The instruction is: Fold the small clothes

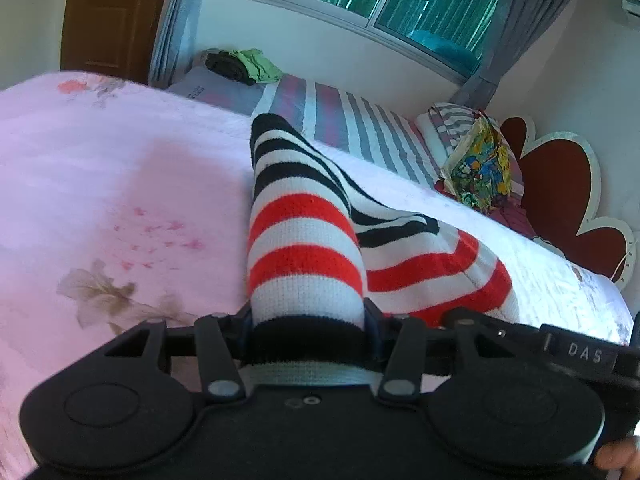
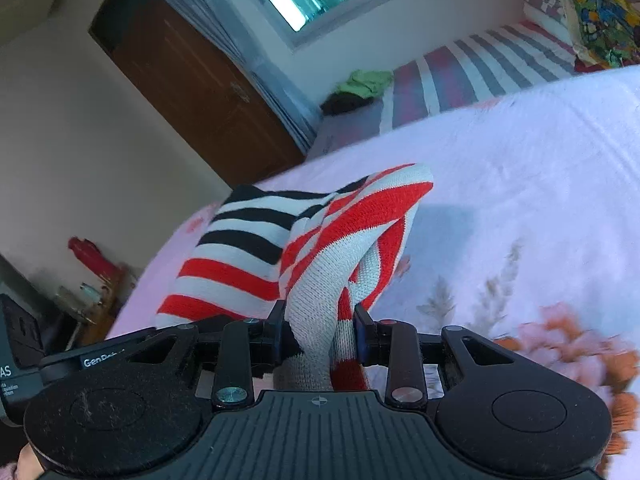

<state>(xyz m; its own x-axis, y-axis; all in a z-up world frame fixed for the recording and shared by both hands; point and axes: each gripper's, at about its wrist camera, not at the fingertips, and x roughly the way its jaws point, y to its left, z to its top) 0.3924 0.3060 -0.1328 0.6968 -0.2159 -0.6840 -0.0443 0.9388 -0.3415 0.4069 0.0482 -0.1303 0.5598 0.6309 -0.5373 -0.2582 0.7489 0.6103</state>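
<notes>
Item: striped knit garment (image 1: 304, 240), lifted over the pink bedspread (image 1: 100, 180).
My left gripper (image 1: 306, 332) and right gripper (image 2: 320, 328) fingers clamp its bunched edges; uneven bunching risks slipping, skewing my fold.

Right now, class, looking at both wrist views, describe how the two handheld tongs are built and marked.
Both are matte black plastic. The left tongs have smooth round side discs and a "DAS" label. The right tongs have a ribbed centre plate, silver rivets, lint on one disc and a partly hidden "Gen" label.
</notes>
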